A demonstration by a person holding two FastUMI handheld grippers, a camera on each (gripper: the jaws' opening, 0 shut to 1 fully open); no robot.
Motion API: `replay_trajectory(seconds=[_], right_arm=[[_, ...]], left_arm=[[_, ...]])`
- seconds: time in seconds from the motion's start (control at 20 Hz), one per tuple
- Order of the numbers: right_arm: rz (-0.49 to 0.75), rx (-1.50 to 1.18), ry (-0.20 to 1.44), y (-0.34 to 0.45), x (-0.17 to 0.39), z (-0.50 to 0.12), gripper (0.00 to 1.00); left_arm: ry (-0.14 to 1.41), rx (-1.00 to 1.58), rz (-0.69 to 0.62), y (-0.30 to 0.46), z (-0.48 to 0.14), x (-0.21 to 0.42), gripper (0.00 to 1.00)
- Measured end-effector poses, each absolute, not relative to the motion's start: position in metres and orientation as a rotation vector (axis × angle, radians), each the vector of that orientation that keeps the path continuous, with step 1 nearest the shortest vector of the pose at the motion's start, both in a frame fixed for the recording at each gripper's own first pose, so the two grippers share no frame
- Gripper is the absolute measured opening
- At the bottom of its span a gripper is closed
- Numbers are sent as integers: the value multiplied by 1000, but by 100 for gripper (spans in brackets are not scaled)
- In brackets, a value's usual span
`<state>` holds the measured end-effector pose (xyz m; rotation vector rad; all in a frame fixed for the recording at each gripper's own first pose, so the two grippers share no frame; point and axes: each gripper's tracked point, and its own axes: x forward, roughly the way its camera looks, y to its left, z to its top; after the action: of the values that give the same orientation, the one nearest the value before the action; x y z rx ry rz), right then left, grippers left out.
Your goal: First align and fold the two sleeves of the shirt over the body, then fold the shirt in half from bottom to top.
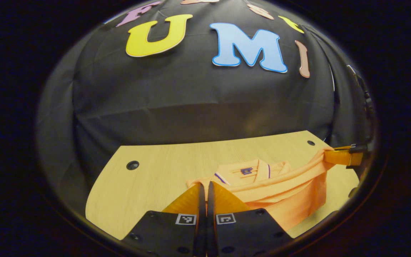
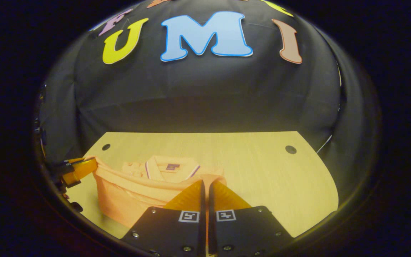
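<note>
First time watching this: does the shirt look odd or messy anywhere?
Nothing damaged. The orange shirt hangs lifted off the table, stretched between the left gripper and right gripper, so it sags unevenly below the collar.

Left tool (image 1: 204,185): fingers closed together, pinching the shirt (image 1: 280,192) edge, raised above the table. Right tool (image 2: 205,184): fingers likewise closed on fabric, level with the left.

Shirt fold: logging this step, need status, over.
Left tool shut on polo shirt hem corner. Right tool shut on the other corner. Hem lifted, stretched between them above the collar. Table unobstructed.
</note>
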<state>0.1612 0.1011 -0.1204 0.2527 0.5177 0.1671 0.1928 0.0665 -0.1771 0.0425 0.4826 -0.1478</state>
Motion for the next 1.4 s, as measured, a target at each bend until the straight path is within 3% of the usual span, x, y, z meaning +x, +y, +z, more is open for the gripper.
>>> replay_trajectory(seconds=[0.55,1.4], right_arm=[[135,225,540,107,236,-139,3],[134,164,648,122,249,-190,7]], left_arm=[[459,128,-163,61,-201,267,6],[521,91,-122,66,-249,279,7]])
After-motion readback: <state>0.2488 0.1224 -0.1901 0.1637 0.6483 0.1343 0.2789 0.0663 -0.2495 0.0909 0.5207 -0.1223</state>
